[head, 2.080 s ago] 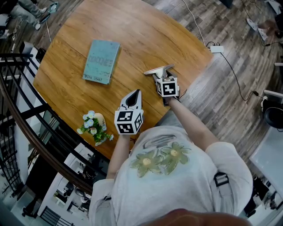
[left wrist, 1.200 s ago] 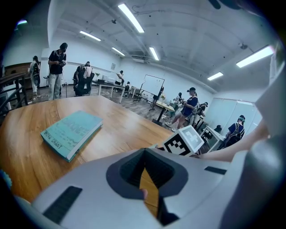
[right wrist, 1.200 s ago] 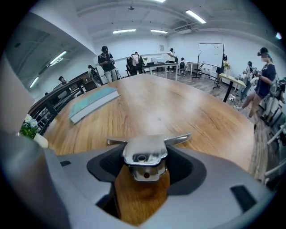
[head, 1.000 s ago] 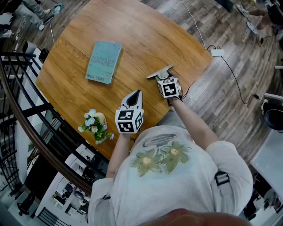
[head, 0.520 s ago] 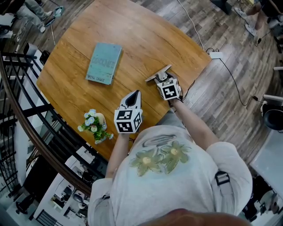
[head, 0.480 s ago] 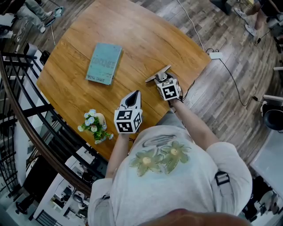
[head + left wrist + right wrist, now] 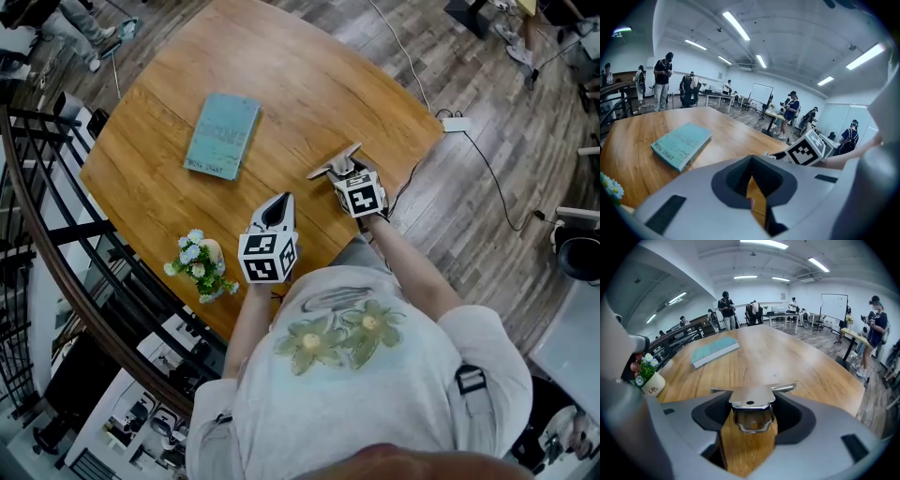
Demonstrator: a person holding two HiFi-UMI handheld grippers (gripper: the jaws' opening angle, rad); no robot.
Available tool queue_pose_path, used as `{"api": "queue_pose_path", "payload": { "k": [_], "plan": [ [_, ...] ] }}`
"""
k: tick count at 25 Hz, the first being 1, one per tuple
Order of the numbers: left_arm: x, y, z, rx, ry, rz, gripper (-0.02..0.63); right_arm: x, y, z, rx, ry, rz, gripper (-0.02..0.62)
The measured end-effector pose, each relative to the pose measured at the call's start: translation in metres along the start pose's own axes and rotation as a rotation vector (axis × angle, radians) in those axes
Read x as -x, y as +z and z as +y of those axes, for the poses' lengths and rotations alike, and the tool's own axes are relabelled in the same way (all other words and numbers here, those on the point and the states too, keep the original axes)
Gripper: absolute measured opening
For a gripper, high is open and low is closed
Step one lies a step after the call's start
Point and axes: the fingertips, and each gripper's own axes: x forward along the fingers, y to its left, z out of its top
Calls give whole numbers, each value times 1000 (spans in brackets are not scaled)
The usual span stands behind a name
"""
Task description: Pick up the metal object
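Observation:
The metal object (image 7: pixel 332 161), a shiny flat plate with two side wings and a loop under it, sits at the tip of my right gripper (image 7: pixel 343 172) near the table's right edge. In the right gripper view the jaws are shut on the metal object (image 7: pixel 750 405), which fills the gap of the right gripper (image 7: pixel 751 417); I cannot tell if it touches the wood. My left gripper (image 7: pixel 280 200) hovers over the near part of the table, left of the other. Seen from its own camera, the left gripper (image 7: pixel 751 159) is shut with nothing in it.
A teal book (image 7: pixel 222 135) lies flat at the table's middle left. A small white pot of flowers (image 7: pixel 200 265) stands near the front edge. A black railing (image 7: pixel 56 234) curves past the round wooden table (image 7: pixel 281 75). A power strip (image 7: pixel 458 123) and cable lie on the floor.
The right gripper, holding the metal object, has drawn slightly back toward the person. The left gripper, book and flowers have hardly moved.

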Motion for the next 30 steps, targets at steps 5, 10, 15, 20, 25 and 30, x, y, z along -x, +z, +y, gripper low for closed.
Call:
{"api": "queue_pose_path", "payload": {
  "k": [5, 10, 15, 20, 25, 30],
  "plan": [
    [4, 1, -1, -3, 3, -9, 15, 14, 9, 5, 7, 15, -39, 287],
    [8, 1, -4, 0, 1, -14, 15, 25, 16, 12, 0, 33, -64, 287],
    [12, 1, -4, 2, 2, -23, 14, 37, 23, 18, 4, 43, -95, 287],
    [16, 1, -7, 3, 3, -28, 14, 52, 31, 20, -11, 56, -136, 287],
    [20, 0, -7, -2, 3, -37, 15, 64, 36, 25, -8, 61, -167, 287],
    [24, 1, -11, -7, 4, -47, 15, 80, 42, 28, -14, 69, -203, 287]
  ]
}}
